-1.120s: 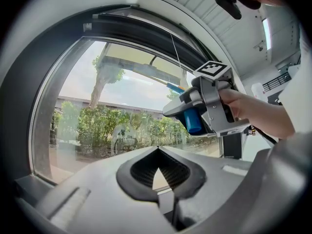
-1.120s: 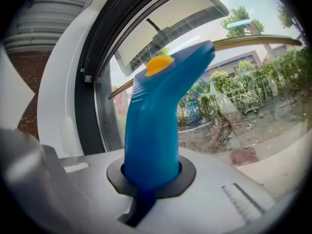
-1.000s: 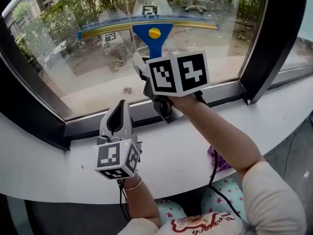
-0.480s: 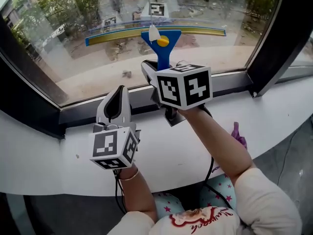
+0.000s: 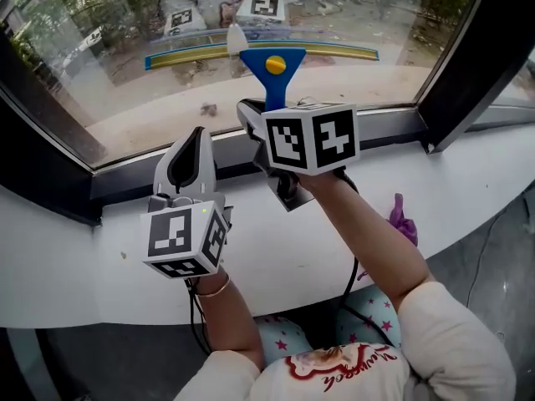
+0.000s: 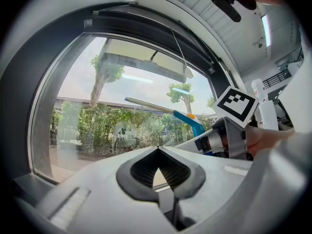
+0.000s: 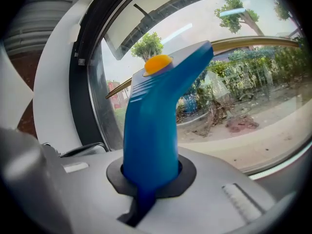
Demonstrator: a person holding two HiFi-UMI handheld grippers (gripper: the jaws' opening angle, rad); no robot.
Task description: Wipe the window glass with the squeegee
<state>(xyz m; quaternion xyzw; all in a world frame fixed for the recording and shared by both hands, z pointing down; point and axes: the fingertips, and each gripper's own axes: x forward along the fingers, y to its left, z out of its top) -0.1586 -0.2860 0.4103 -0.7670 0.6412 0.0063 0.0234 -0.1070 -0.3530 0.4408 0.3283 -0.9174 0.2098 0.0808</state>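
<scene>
A squeegee with a blue handle (image 5: 273, 75) and an orange button lies with its long yellow-edged blade (image 5: 334, 50) against the window glass (image 5: 125, 90), low on the pane. My right gripper (image 5: 261, 115) is shut on the handle's lower end; in the right gripper view the blue handle (image 7: 153, 126) rises from between the jaws of the right gripper (image 7: 148, 179), blade (image 7: 243, 44) on the glass. My left gripper (image 5: 189, 144) hovers over the sill to the left, shut and empty. In its own view the left gripper (image 6: 157, 152) faces the glass, with the squeegee (image 6: 187, 122) to the right.
A curved white sill (image 5: 276, 257) runs below the black window frame (image 5: 125, 174). A thick black post (image 5: 468, 48) stands at the right. A purple cloth (image 5: 401, 220) hangs over the sill's near edge by my right forearm.
The right gripper has drawn the squeegee down the glass, so the blade now sits closer to the bottom frame. The left gripper has kept its place by the sill.
</scene>
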